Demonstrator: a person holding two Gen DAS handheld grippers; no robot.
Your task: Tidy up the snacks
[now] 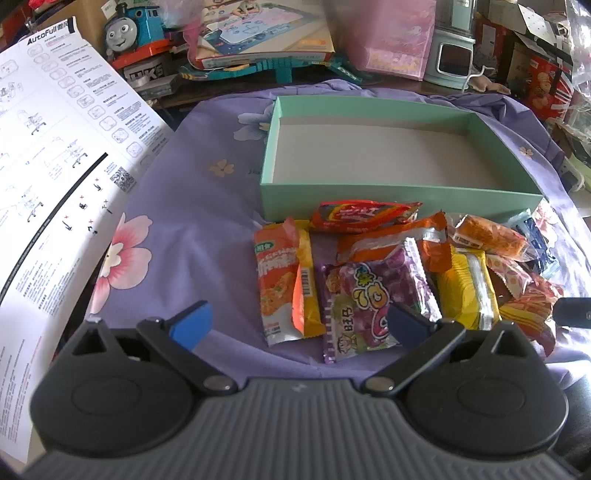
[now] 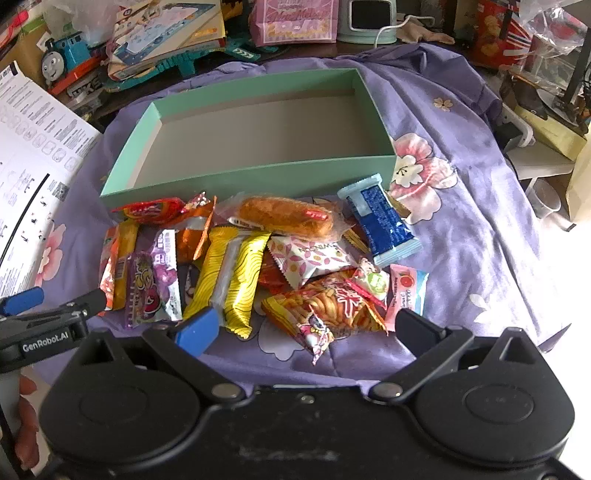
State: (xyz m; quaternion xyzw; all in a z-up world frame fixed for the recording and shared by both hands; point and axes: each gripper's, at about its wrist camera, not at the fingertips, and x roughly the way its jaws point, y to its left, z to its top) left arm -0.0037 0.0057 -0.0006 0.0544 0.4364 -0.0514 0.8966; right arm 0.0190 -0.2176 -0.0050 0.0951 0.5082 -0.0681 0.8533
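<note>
A pile of several snack packets lies on a purple floral cloth (image 1: 192, 236) in front of an empty mint-green box (image 1: 269, 147); the box shows in the right wrist view too (image 2: 243, 181). The pile includes a purple packet (image 1: 373, 302), an orange packet (image 1: 280, 280), a yellow packet (image 2: 236, 280), a bread roll in clear wrap (image 2: 288, 216) and a blue packet (image 2: 384, 221). My left gripper (image 1: 299, 325) is open and empty, just before the purple and orange packets. My right gripper (image 2: 306, 328) is open and empty, just before a red-orange packet (image 2: 328, 314).
A large white instruction sheet (image 1: 48, 155) lies at the left. Toys, a blue train (image 1: 133, 26), game boxes (image 1: 258, 33) and a pink bag (image 1: 391, 40) crowd the back. Clutter and bags stand at the right. The left gripper shows in the right wrist view (image 2: 55, 302).
</note>
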